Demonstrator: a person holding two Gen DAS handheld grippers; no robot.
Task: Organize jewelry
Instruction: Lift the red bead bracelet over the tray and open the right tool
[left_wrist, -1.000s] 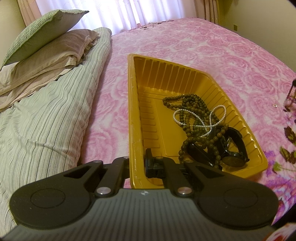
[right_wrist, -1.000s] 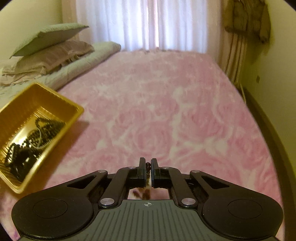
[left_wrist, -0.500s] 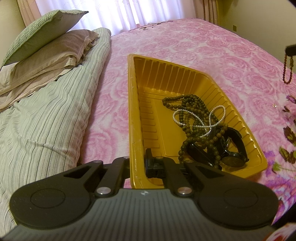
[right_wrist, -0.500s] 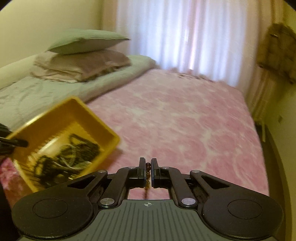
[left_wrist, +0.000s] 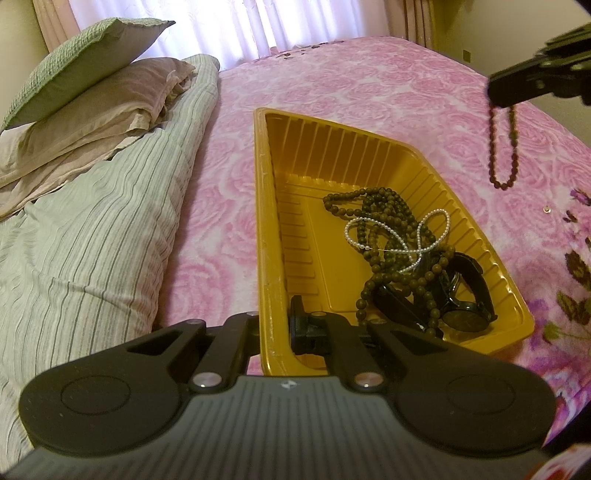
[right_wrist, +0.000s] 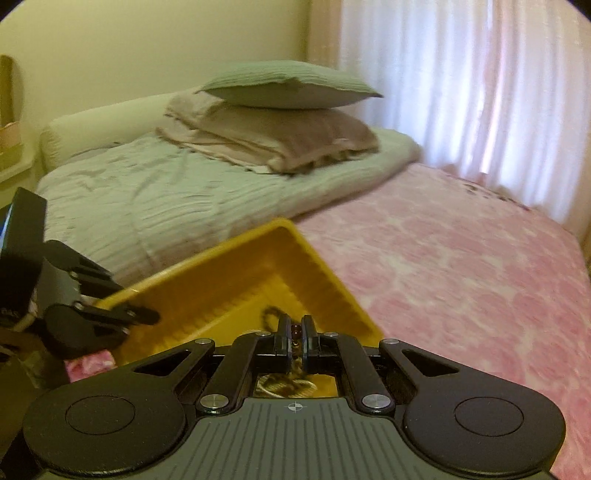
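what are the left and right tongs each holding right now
Left tongs: shut on the yellow tray wall.
Right tongs: shut on a dark red bead string, which hangs free.

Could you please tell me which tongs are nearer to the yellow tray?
Left. The left tongs clamp the yellow tray at its near wall; the right tongs hang apart above the bedspread, holding a reddish bead bracelet.

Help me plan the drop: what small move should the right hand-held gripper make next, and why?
Probably carry it a little further over the yellow tray, then lower. The right hand-held gripper is shut on the reddish bead bracelet, which hangs beside the tray, over the pink blanket. The left hand-held gripper clamps the rim.
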